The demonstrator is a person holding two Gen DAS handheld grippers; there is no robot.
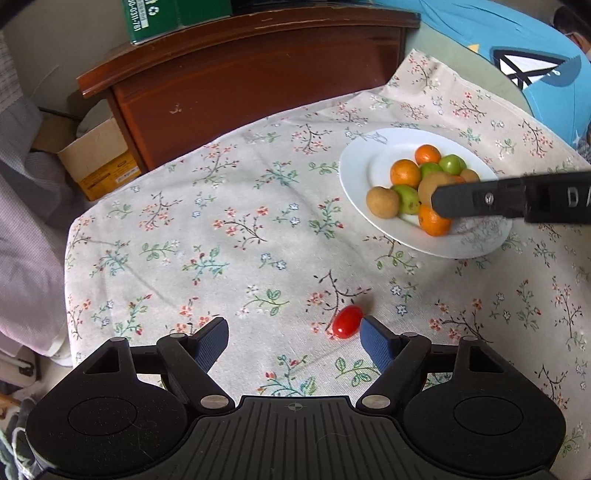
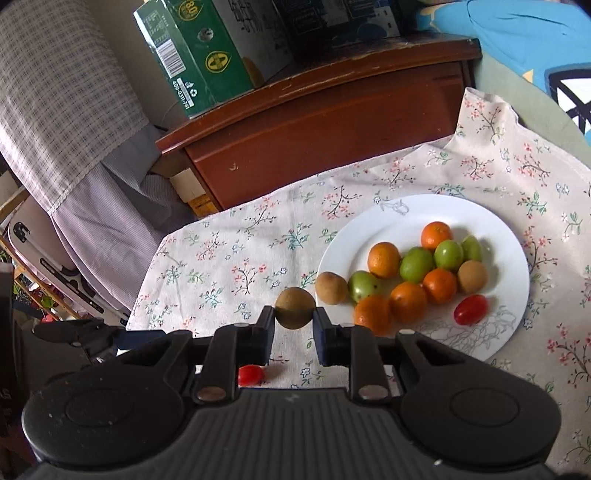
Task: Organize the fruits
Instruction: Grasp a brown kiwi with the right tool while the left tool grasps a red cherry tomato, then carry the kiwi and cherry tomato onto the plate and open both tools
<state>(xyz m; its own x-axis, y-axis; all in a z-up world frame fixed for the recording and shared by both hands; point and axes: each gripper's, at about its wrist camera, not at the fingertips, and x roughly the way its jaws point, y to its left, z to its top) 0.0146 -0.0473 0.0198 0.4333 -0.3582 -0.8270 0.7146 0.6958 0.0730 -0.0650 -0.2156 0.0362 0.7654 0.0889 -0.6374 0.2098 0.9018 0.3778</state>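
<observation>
A red cherry tomato lies on the flowered tablecloth, just inside the right pad of my left gripper, which is open around it without touching. A white plate holds several small oranges, green fruits and brown fruits. In the right wrist view my right gripper is shut on a round brown fruit, held in the air just left of the plate. Another cherry tomato lies on the plate's near side. The tomato on the cloth shows below the right gripper.
A dark wooden cabinet stands behind the table with a green carton on top. A cardboard box and draped cloth are off the table's left edge. A blue cushion lies at the back right.
</observation>
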